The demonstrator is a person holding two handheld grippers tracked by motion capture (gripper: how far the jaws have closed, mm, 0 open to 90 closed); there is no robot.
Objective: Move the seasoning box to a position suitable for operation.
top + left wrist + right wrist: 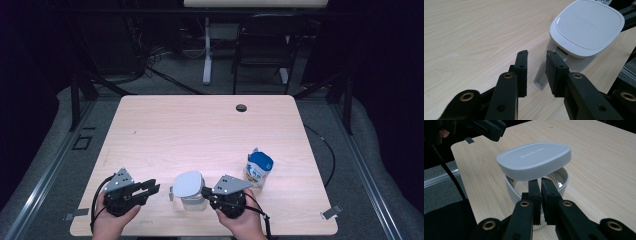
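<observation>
Risk of tipping the white plastic lidded container (190, 190), near the front edge of the pale wooden table (200, 130): lid raised askew above the body, so a nudge from either side could knock it off or slide the whole thing toward the edge. Also a chance of snagging the white handle tab (541, 80), just ahead of the left gripper's pads, if pushed forward carelessly. Possible bump against the blue-and-white packet (259, 170) standing upright just beside the right hand (245, 222).

Left gripper (536, 58): jaws partly apart, nothing between the pads, released and touching nothing; handle tab just beyond the tips. Held by the left hand (112, 220) a little apart from the container.

Right gripper (541, 182): jaws nearly together, clenched on the container's near wall at the rim, one pad seemingly inside and one outside, lid hovering tilted just above the tips
</observation>
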